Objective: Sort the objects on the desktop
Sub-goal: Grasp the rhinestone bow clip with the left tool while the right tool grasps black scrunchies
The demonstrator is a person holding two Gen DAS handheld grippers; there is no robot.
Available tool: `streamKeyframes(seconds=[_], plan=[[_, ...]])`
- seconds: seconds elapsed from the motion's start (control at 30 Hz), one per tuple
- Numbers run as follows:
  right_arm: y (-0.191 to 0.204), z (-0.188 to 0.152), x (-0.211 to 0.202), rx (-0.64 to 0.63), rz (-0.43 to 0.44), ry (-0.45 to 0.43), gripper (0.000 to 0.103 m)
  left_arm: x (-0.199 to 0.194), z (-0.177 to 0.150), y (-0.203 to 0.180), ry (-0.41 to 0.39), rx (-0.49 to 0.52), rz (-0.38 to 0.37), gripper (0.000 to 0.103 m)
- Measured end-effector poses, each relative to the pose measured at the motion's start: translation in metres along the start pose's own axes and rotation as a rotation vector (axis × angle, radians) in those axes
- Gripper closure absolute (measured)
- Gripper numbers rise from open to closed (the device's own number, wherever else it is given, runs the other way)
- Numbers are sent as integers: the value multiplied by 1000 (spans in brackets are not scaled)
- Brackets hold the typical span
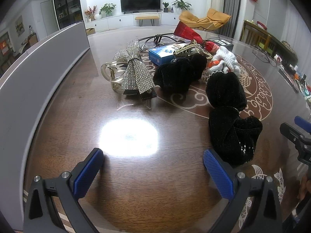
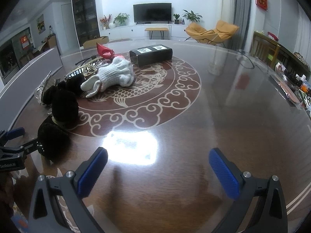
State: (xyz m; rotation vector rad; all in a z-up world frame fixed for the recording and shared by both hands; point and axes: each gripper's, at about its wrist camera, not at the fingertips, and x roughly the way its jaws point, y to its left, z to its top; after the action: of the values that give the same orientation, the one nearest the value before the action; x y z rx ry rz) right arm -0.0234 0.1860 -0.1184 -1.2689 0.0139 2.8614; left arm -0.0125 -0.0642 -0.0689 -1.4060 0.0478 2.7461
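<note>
Black velvet bow (image 1: 233,132), soft and light, lies on the bench (image 1: 136,174) just beside the left hand-held gripper (image 1: 153,167), both hand-held grippers spread wide and empty; pinch its gathered middle.

overhead light throws a hard white glare patch (image 1: 128,136) on the glossy table (image 1: 136,184), same in the right view. fisheye bends edges, corners go black; room evenly bright, slightly soft.

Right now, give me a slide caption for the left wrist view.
Open left gripper hovers over wooden table before black velvet bows and rhinestone bow.
</note>
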Motion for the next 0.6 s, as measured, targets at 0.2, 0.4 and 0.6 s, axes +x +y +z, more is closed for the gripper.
streamKeyframes(seconds=[0.2, 0.4, 0.6], plan=[[-1, 0, 0, 0, 2, 1, 0, 0, 0, 0, 0, 0, 0, 0], [0, 0, 2, -2, 4, 13, 0, 0, 0, 0, 0, -1, 1, 0], [11, 0, 4, -59, 60, 35, 0, -3, -2, 2, 9, 40, -26, 0]])
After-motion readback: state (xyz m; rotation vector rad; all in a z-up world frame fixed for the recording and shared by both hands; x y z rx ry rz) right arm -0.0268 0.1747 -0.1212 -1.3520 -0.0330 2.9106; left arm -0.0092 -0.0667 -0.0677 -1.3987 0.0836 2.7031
